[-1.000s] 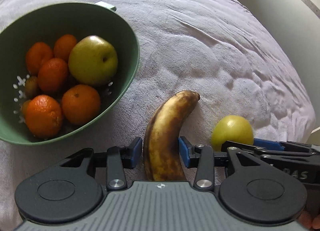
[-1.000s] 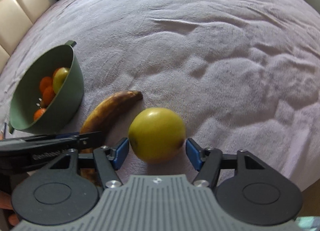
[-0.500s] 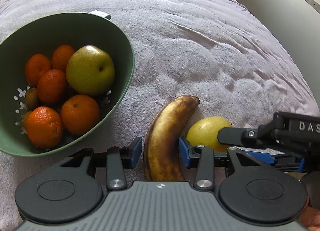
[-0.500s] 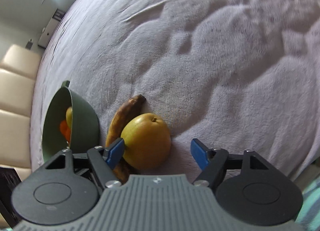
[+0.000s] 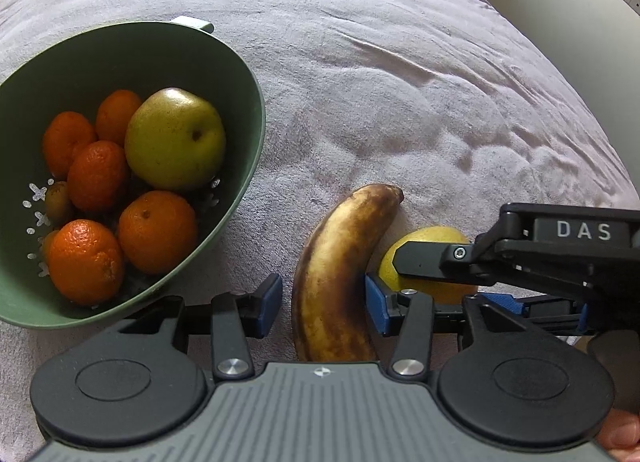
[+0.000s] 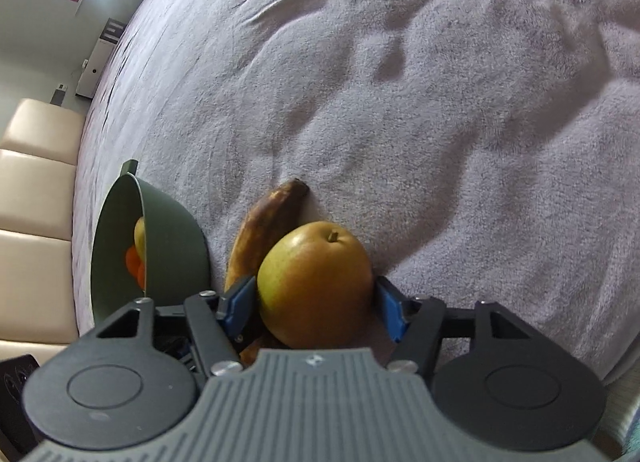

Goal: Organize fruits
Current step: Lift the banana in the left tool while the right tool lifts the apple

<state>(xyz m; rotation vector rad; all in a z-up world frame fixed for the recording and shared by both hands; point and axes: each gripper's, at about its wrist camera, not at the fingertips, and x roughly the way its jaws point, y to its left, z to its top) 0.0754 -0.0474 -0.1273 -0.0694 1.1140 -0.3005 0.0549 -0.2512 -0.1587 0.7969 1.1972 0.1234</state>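
A browned banana (image 5: 340, 270) lies on the grey blanket between the blue pads of my left gripper (image 5: 323, 302), which is open around it; a small gap shows at the left pad. A yellow pear (image 6: 316, 288) sits just right of the banana, also seen in the left wrist view (image 5: 428, 258). My right gripper (image 6: 314, 308) is shut on the pear, both pads touching its sides. A green colander (image 5: 224, 73) to the left holds several oranges (image 5: 156, 232) and a green pear (image 5: 176, 137). The banana (image 6: 268, 229) lies behind the held pear.
The grey blanket (image 5: 400, 81) covers the whole surface, with wrinkles at the right. The colander (image 6: 168, 246) stands close to the banana's left. Cream cushions (image 6: 32, 197) line the far left. The right gripper's body (image 5: 560, 246) crosses over the pear.
My right gripper has tilted, slid left around the pear and closed from open onto it. The pear has rolled against the banana. My left gripper has stayed open around the banana.
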